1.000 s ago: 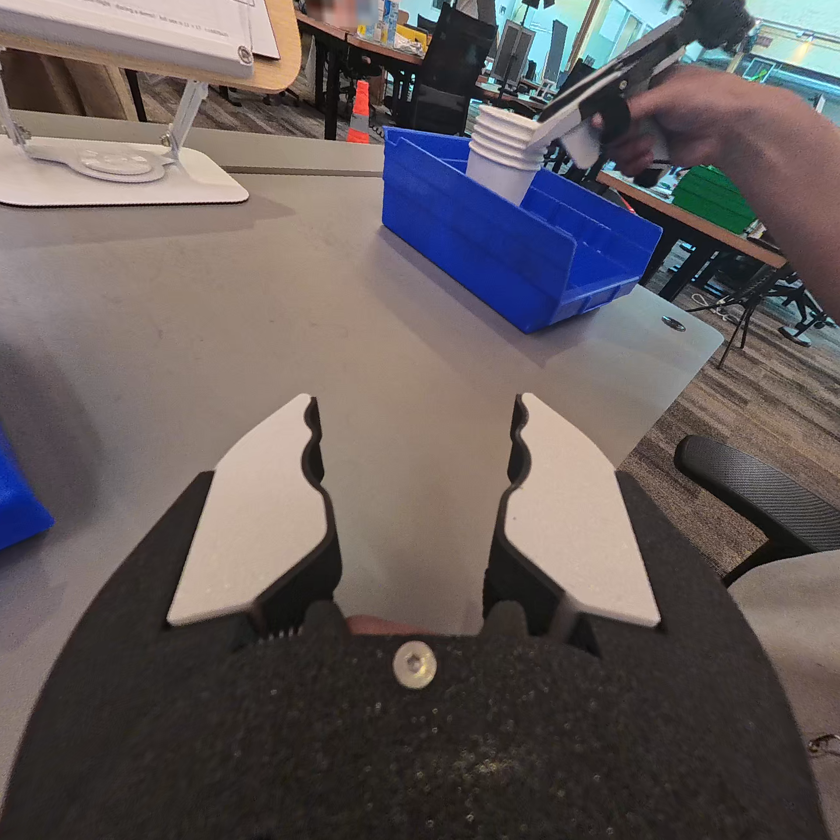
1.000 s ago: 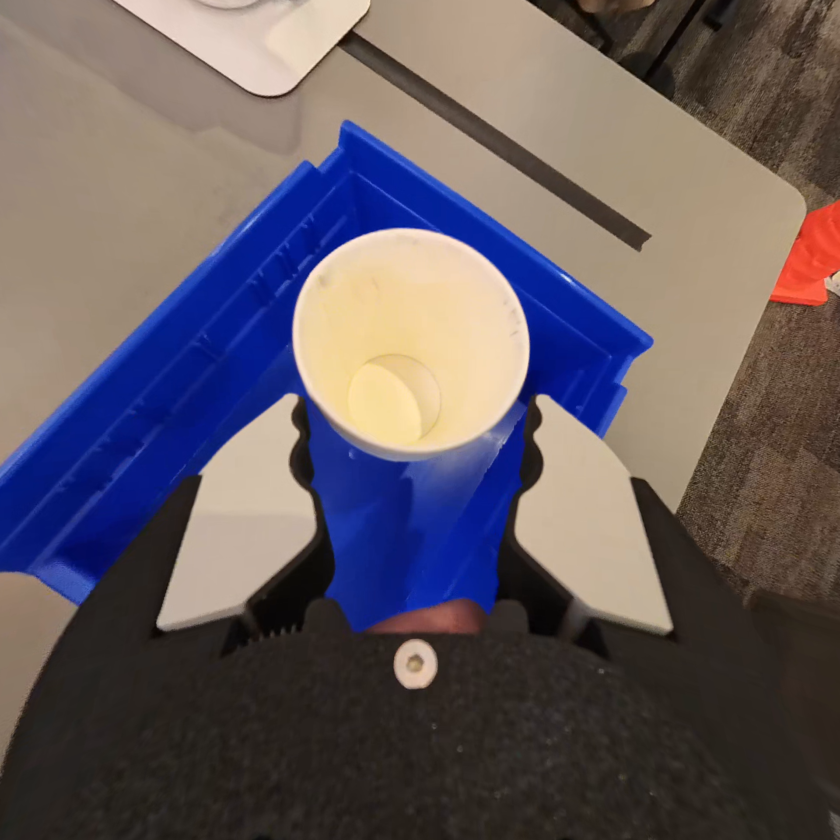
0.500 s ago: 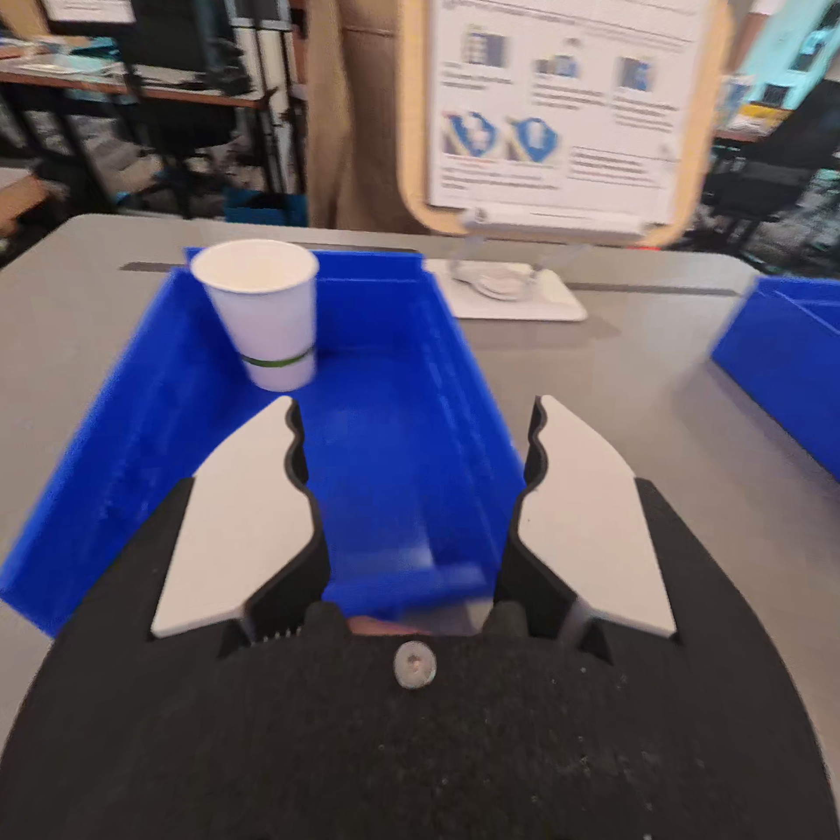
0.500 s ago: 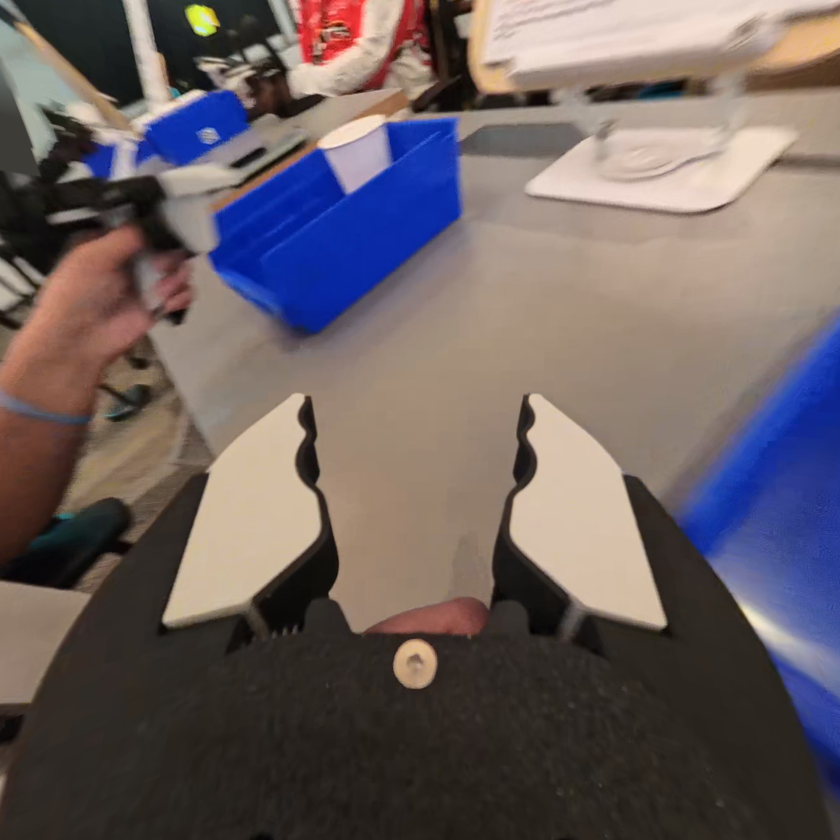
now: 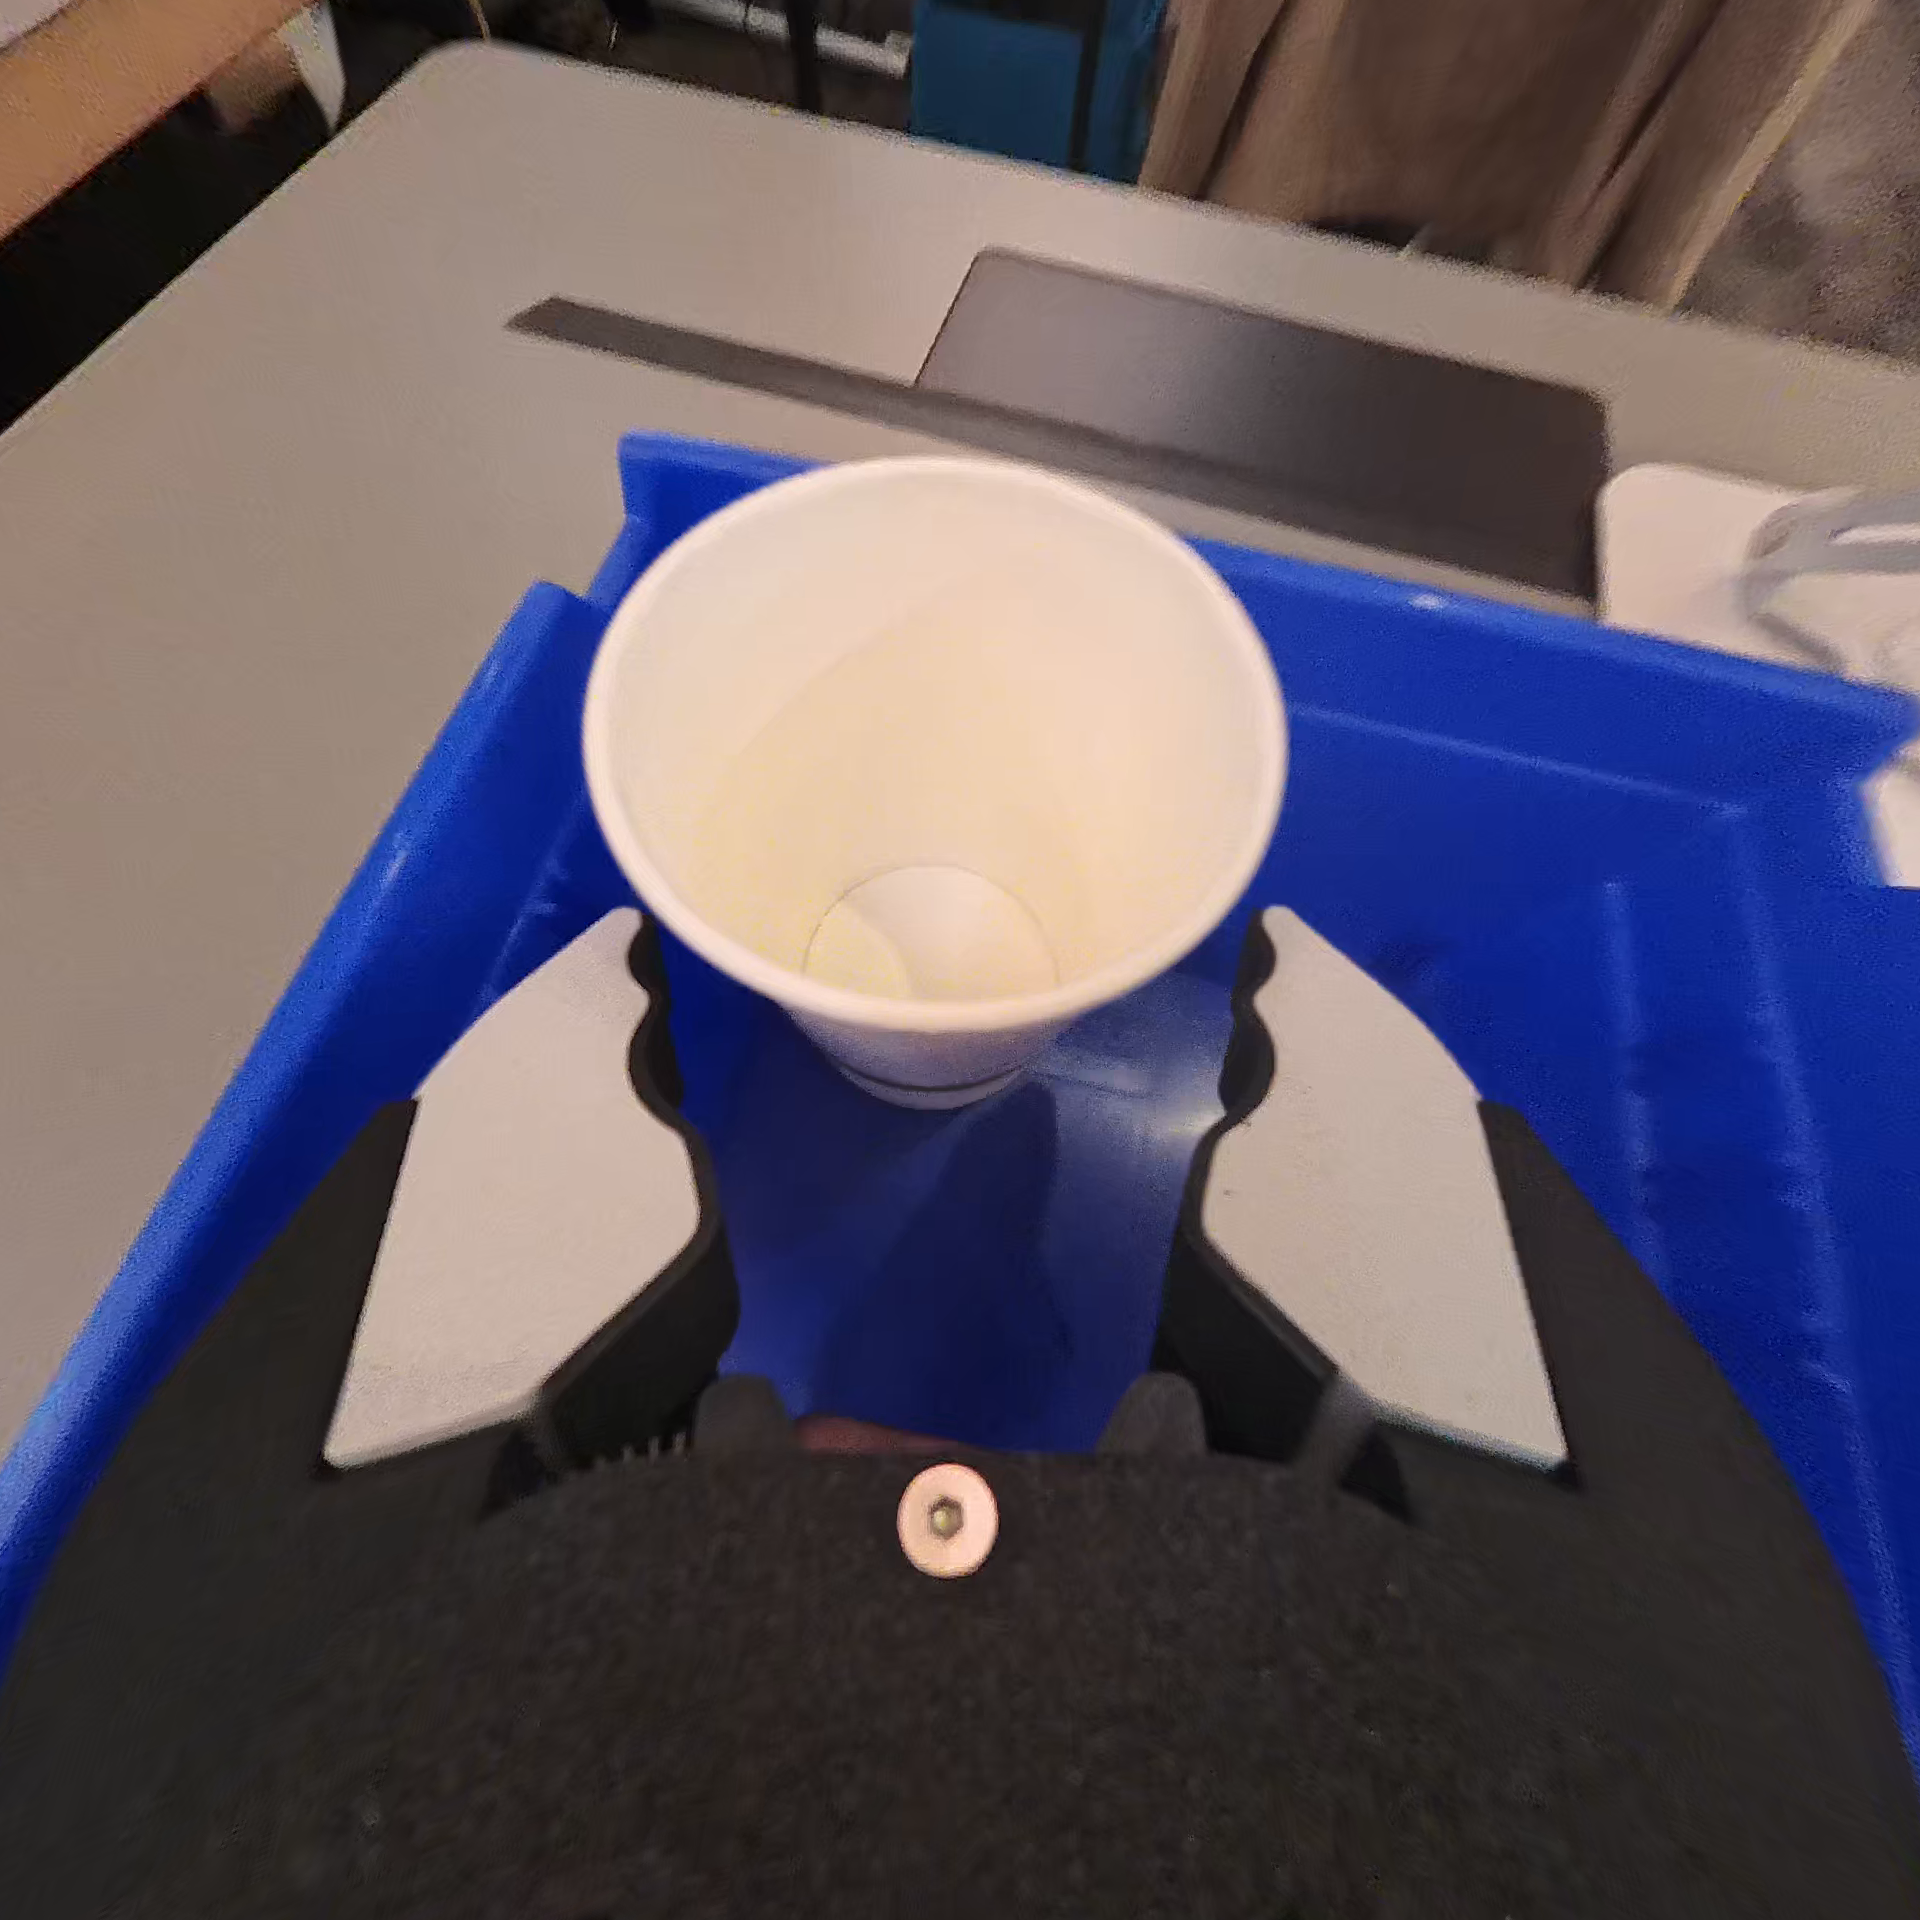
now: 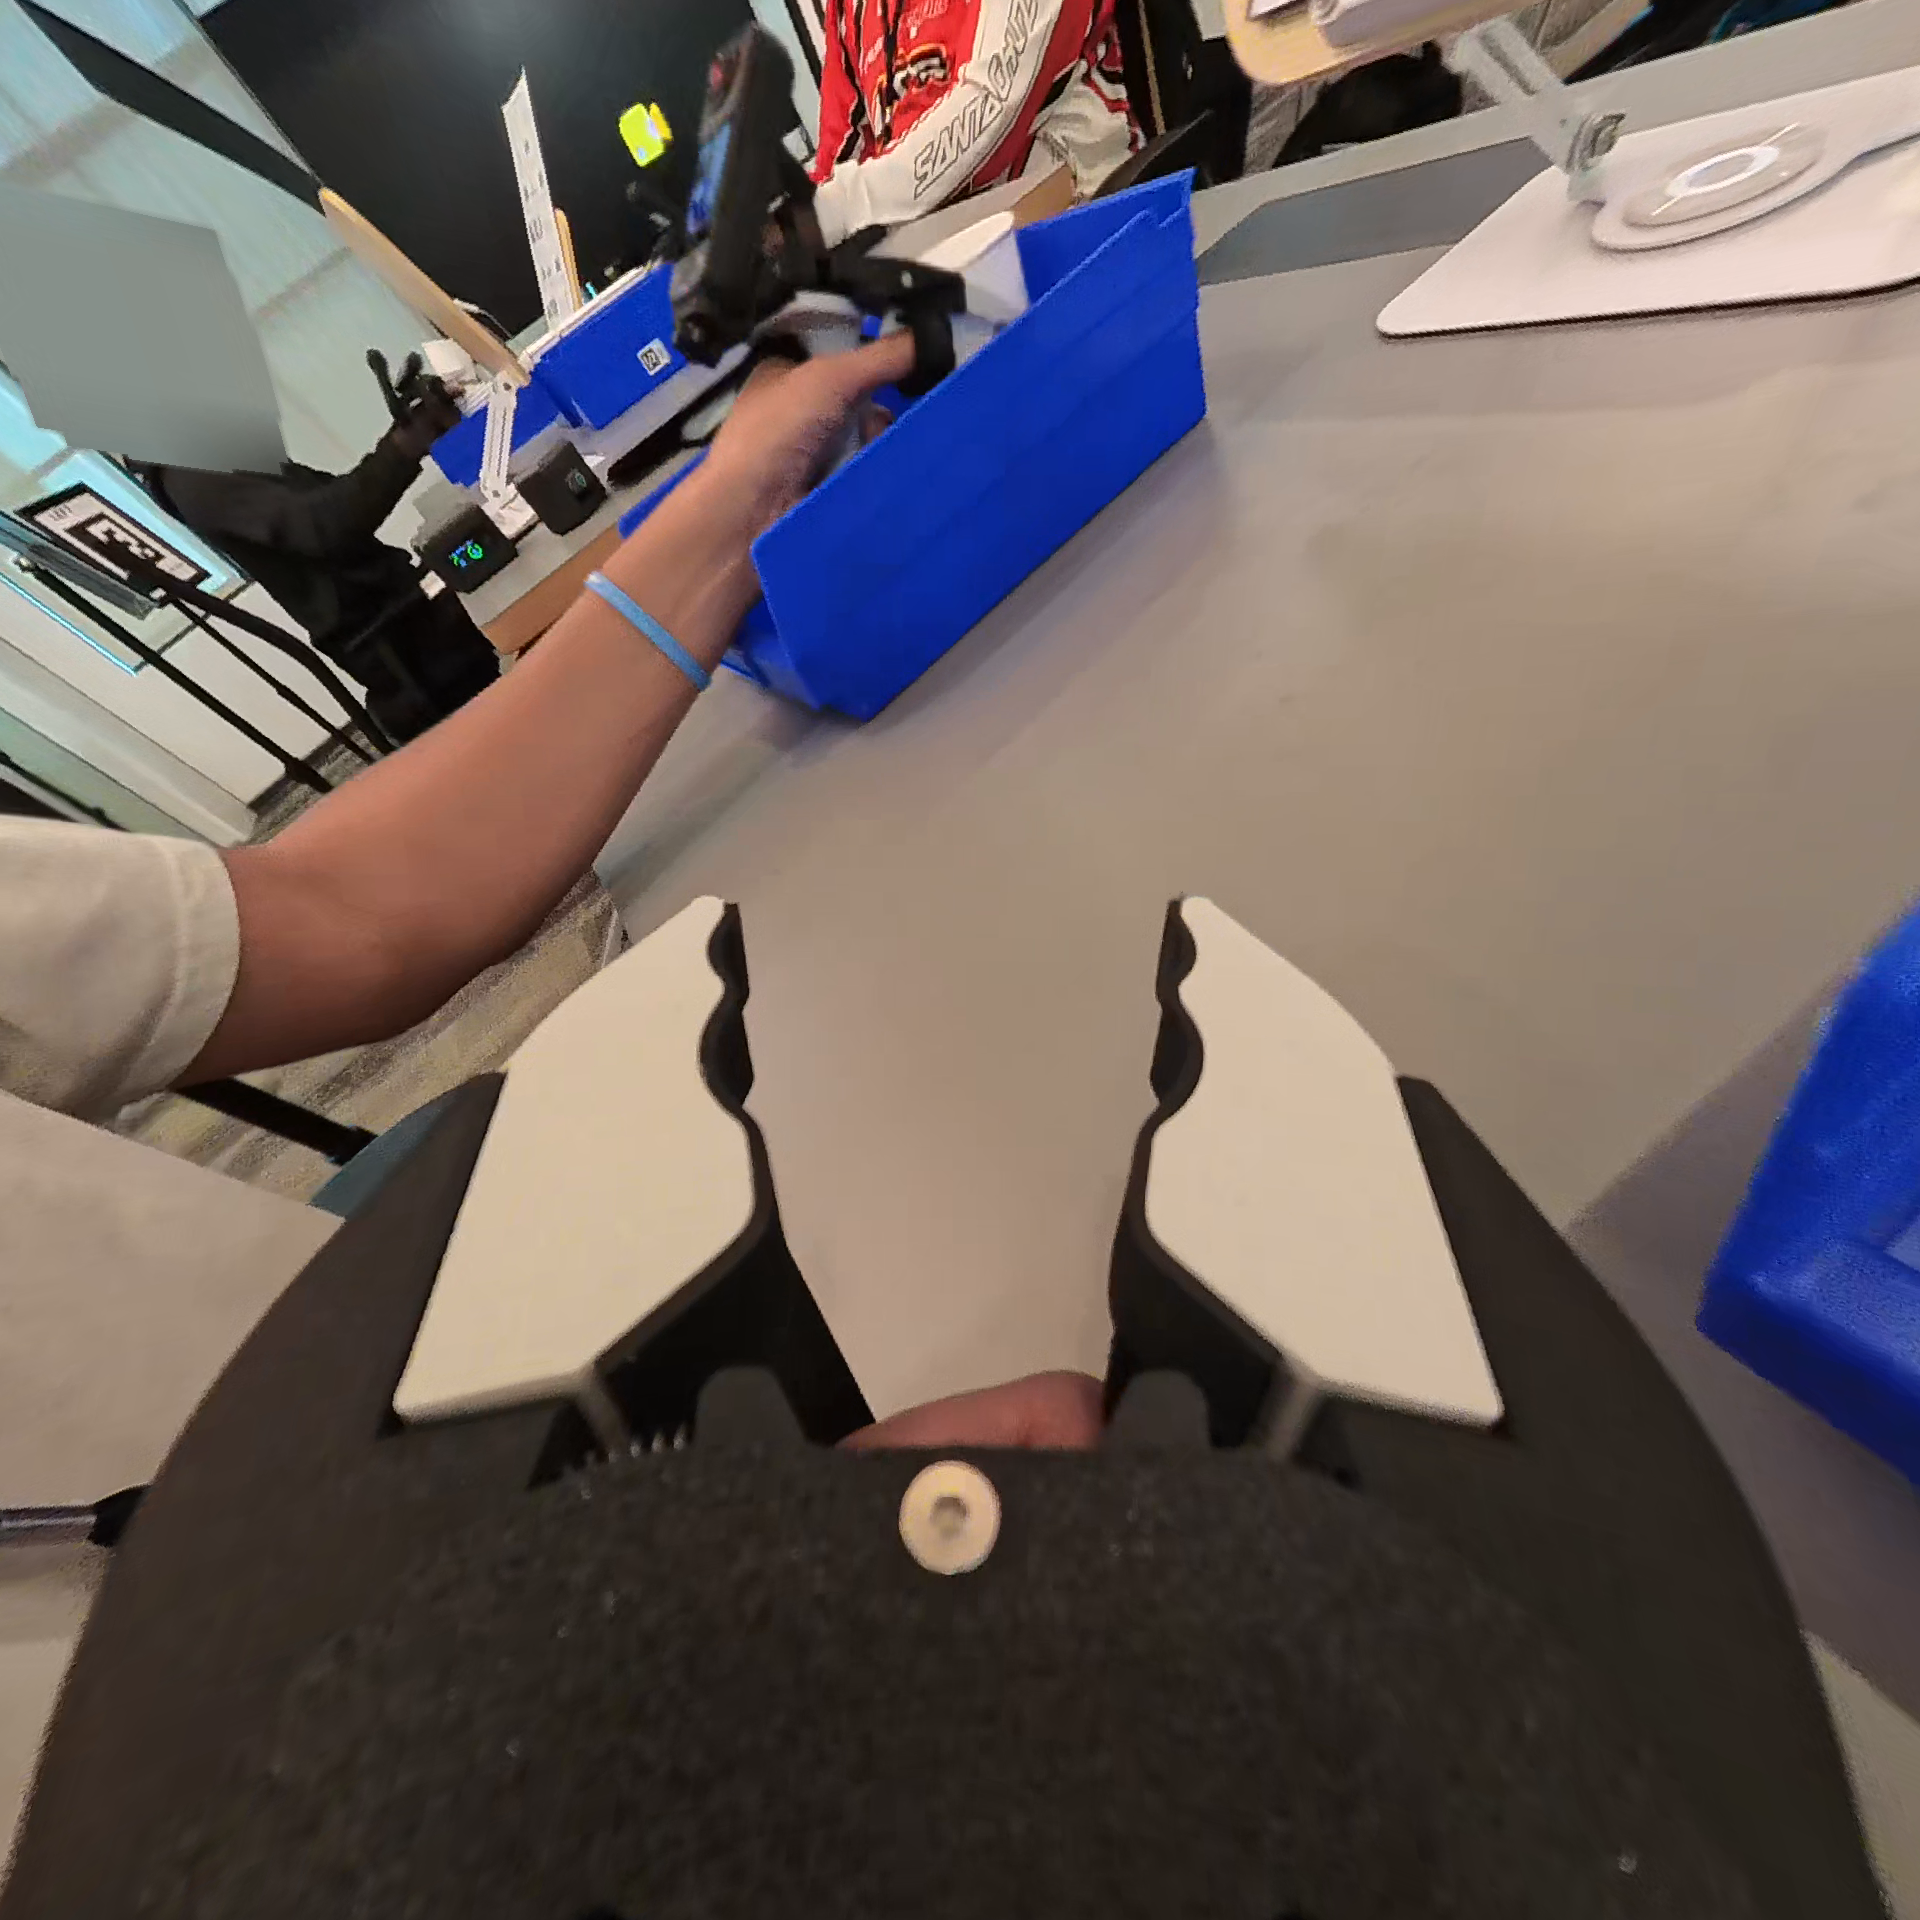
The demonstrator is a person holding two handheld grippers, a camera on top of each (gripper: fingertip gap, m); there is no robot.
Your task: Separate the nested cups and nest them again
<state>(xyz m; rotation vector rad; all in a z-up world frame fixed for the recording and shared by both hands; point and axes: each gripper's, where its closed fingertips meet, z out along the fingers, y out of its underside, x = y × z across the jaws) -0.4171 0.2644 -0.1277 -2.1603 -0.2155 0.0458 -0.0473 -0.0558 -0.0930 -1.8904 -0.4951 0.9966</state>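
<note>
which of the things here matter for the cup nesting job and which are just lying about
Belong to the job:
- white paper cup, upright in the bin
- blue plastic bin holding it
- left gripper, open above the cup
- right gripper, open over bare table

Just lying about:
- white flat stand base
- second blue plastic bin
- grey table

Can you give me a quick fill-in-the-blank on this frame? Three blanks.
1. The white paper cup stands inside a bin coloured ____.
2. The left gripper is ____, a finger on either side of the cup's base.
3. The right gripper hovers over the bare ____ table.

Missing words: blue; open; grey
</note>
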